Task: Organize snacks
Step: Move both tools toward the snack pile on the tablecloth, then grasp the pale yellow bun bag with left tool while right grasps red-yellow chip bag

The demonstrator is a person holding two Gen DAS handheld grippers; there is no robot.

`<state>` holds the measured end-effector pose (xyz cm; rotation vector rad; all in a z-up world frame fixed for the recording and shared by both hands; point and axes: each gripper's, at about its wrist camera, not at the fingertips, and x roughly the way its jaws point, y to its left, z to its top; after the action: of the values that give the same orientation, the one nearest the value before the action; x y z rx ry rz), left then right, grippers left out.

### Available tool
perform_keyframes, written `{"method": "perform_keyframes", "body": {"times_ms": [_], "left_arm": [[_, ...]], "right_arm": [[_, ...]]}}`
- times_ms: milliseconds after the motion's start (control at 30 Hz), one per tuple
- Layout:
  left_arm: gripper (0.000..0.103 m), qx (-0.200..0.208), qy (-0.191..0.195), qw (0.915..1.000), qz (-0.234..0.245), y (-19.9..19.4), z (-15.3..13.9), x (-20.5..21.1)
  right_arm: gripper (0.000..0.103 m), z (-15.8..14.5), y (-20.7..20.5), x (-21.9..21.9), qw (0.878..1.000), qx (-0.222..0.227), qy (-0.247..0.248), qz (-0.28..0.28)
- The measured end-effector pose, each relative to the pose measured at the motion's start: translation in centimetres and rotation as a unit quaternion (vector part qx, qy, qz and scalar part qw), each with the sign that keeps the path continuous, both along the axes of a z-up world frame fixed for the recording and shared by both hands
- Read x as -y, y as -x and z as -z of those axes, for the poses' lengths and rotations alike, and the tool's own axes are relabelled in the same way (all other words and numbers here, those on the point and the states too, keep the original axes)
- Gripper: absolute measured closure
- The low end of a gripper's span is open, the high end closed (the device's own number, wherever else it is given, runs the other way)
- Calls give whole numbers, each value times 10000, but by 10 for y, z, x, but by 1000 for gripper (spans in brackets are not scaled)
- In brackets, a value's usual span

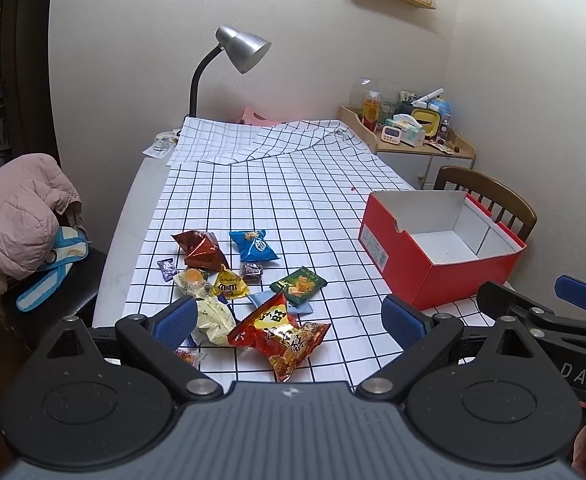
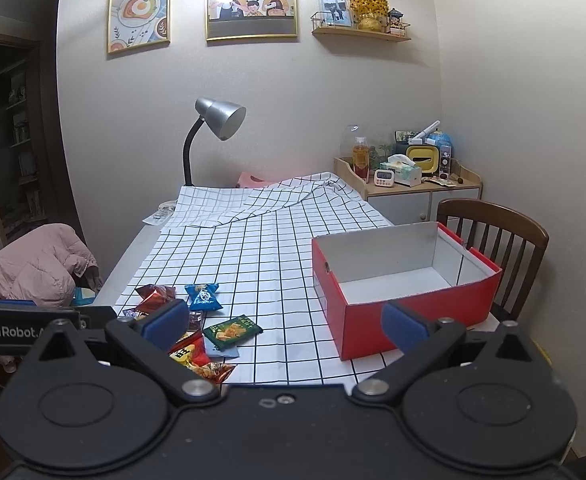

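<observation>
The snacks lie in a loose heap on the checked cloth of the desk, near its front left part, and the red cardboard box stands well apart to the right, with nothing in it.

All the packets are, I judge, light and soft. The big red and gold snack bag, nearest to the left tool, looks puffed with air and its foil is probably slippery. It is better to take it at the crimped end seam, not at the belly, because the contents may break. The blue packet, the brown-red foil packet and the green cracker packet are flatter and can be taken across the edge. The small wrapped candies, such as the purple one, are thin, so the pads must come low to the cloth.

The left tool is released, its blue pads wide apart above the heap and grasping nothing. The right tool is released too, nothing between its pads, and it points between the heap and the box.

Readable writing: "m&m" on the yellow packet, large Chinese characters on the red bag, "GenRobot" on the side of the left tool in the right wrist view, and the letters "DAS" on the right tool in the left wrist view.
</observation>
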<state>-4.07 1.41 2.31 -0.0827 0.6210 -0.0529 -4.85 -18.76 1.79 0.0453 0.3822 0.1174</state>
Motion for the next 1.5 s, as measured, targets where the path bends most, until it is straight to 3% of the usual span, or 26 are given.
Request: {"method": "perform_keyframes", "body": {"times_ms": [333, 500, 767, 967, 1167, 1500], "left_arm": [[4, -83, 55, 9999, -73, -7, 3, -6], [4, -311, 164, 9992, -193, -16, 13, -15], [4, -745, 237, 9957, -489, -35, 35, -36], [4, -1182, 388, 9892, -776, -53, 59, -59], [4, -1452, 468, 9834, -987, -85, 80, -77], [5, -1883, 263, 9751, -1139, -146, 115, -83]], "right_arm": [[0, 2, -6, -8, 9997, 7, 224, -109], [0, 7, -16, -18, 9985, -107, 379, -372], [1, 33, -43, -30, 9959, -433, 121, -787], [2, 64, -69, -42, 9881, -948, 307, -1175], [4, 86, -99, -66, 9768, -1160, 668, -1670], [7, 125, -137, -113, 9519, -1520, 1316, -2313]]}}
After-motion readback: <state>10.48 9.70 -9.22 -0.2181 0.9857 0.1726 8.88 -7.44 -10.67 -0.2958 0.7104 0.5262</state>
